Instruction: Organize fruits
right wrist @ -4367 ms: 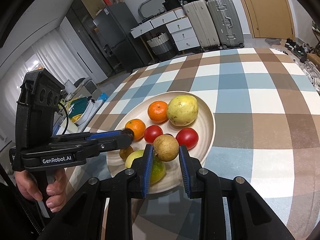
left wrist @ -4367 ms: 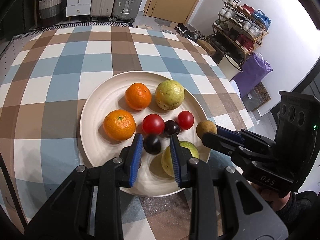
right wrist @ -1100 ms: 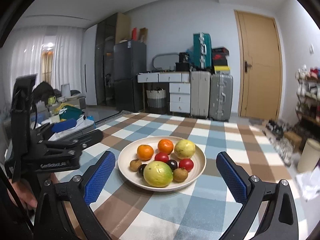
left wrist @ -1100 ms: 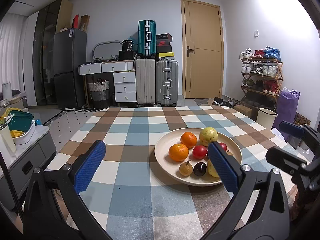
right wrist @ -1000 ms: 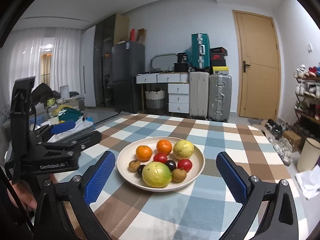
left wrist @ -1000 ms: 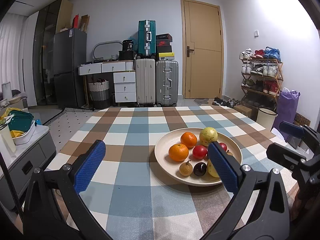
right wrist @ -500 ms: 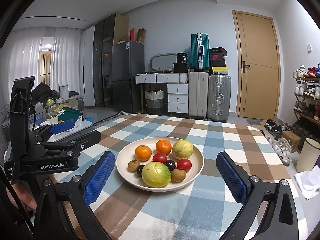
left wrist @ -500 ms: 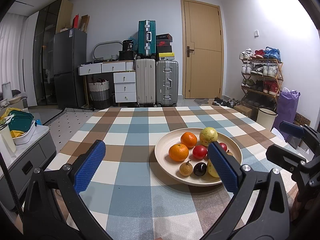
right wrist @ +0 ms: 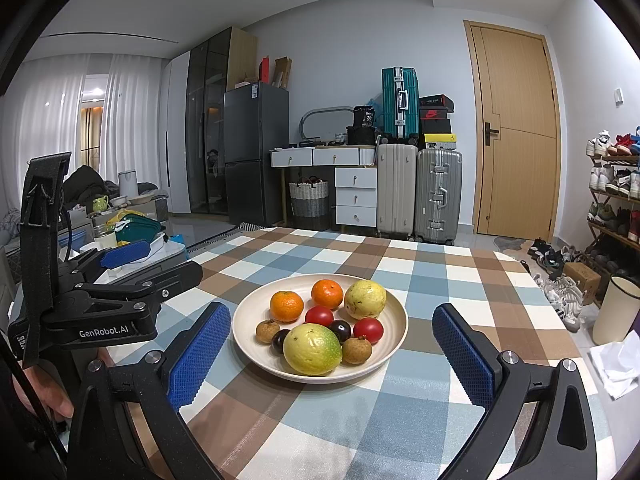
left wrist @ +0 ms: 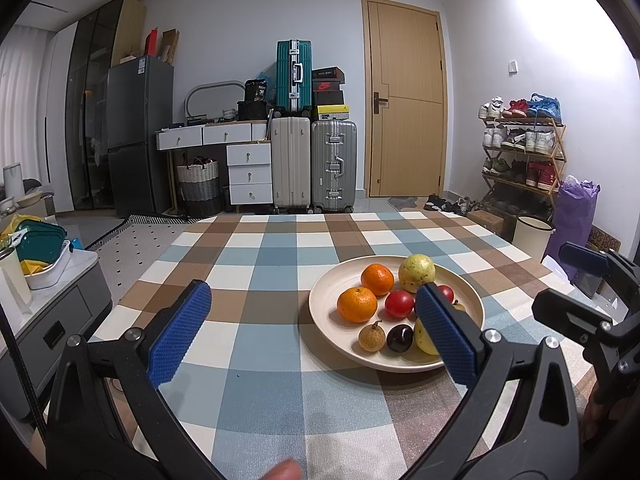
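Blue ribbed pads line both of our claws, and each claw is spread wide with nothing between its fingers: the right claw [right wrist: 332,344] frames the plate from the near side, while the left claw [left wrist: 316,328] hangs over bare cloth with its right pad overlapping the plate's near right part in view. Past them the cream plate [right wrist: 394,312] sits on the checked desk [right wrist: 440,268], toward the near right of the cloth. Nearest on it lies a large yellow-green fruit [right wrist: 313,349], flanked by two small brown fruits [right wrist: 267,330], one at its left and one at its right, with two dark plums [right wrist: 340,329] just behind. Next come two red tomatoes [right wrist: 368,329], then two oranges [right wrist: 287,306] and a pale yellow guava [right wrist: 365,299] at the far rim. All the fruit lies inside the rim, packed close or touching. Around the plate the blue, brown and white cloth runs bare to its far edge, with more room at the left than at the right. Beyond stand suitcases [left wrist: 334,166], white drawers [left wrist: 249,174], a fridge [left wrist: 138,136] and a wooden door [left wrist: 408,100].
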The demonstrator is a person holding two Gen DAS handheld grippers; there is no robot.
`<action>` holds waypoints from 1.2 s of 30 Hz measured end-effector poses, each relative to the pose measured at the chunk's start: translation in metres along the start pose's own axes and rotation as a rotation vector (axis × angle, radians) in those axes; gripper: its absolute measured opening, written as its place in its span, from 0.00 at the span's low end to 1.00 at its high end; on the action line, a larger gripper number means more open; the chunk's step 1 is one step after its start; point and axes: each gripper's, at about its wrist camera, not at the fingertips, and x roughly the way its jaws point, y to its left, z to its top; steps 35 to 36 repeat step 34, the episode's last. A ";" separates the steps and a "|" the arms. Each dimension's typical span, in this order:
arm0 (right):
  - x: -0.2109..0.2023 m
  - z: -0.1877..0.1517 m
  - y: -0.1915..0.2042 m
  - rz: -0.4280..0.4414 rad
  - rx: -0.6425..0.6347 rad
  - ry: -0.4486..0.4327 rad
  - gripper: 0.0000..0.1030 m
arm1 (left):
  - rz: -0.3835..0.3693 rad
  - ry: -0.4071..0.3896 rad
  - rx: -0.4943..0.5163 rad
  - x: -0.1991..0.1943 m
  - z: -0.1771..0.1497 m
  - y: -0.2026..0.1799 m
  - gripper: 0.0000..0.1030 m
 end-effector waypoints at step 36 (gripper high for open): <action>0.000 0.000 0.000 0.000 0.000 0.000 1.00 | 0.027 -0.001 -0.003 -0.006 -0.001 0.000 0.99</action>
